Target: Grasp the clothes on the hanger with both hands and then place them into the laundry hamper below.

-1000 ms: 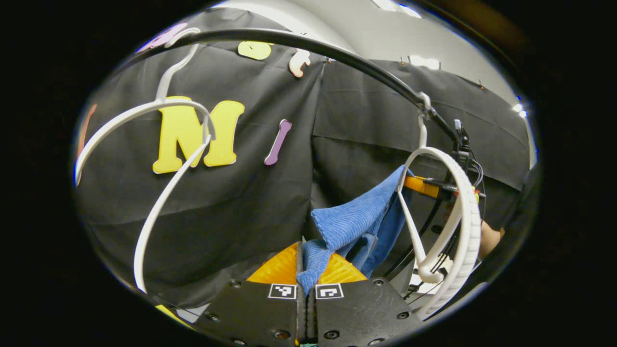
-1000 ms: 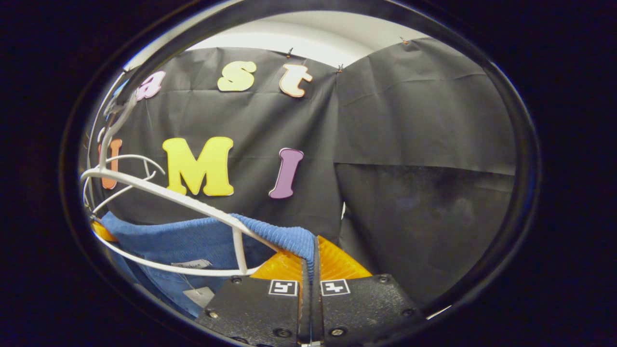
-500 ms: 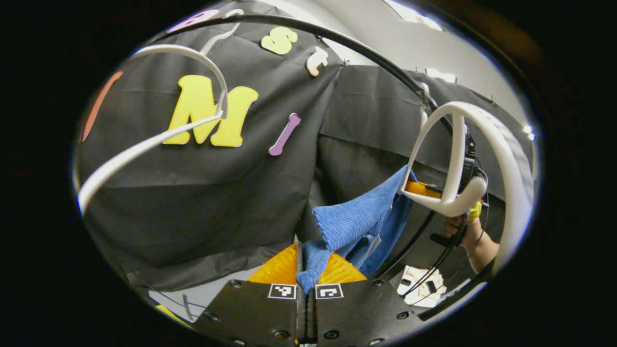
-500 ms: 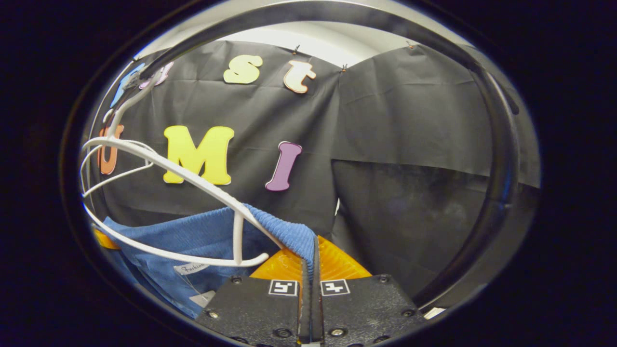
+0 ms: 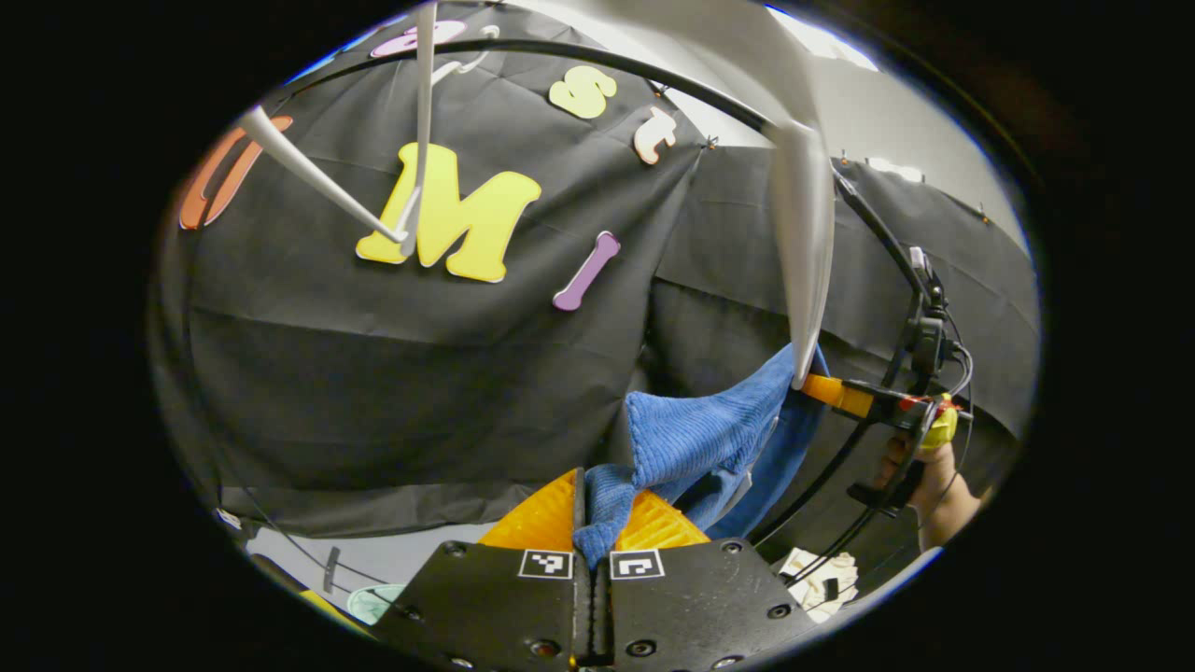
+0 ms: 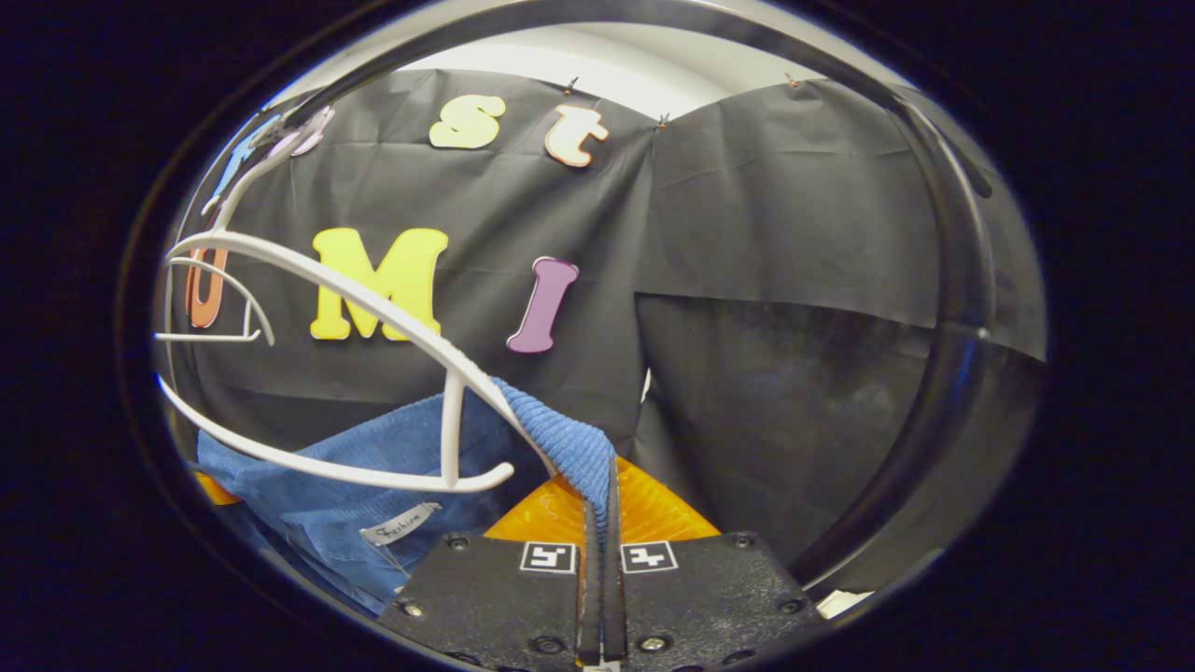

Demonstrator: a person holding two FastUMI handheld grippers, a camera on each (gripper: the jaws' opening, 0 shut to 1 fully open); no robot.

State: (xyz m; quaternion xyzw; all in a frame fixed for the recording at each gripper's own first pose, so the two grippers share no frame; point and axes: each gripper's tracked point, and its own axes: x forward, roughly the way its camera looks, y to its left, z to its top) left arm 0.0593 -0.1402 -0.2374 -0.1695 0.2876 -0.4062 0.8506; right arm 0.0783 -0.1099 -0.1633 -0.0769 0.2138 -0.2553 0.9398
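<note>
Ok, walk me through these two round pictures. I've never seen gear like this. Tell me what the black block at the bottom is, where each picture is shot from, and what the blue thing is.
No robot arm here: a person holds a two-finger tool in each hand, and a fisheye camera rides on each one, looking along its fingers. The black block at the bottom is that tool's own body.

In the left gripper view, the left tool is closed on a corner of a blue ribbed garment. Farther off, you can see the person's hand holding the right tool, which grips the same garment.

In the right gripper view, the right tool is closed on another edge of the garment, which still lies partly over a white hanger. The hanger hangs from a dark rail. The black cloth behind is the booth wall.
</note>
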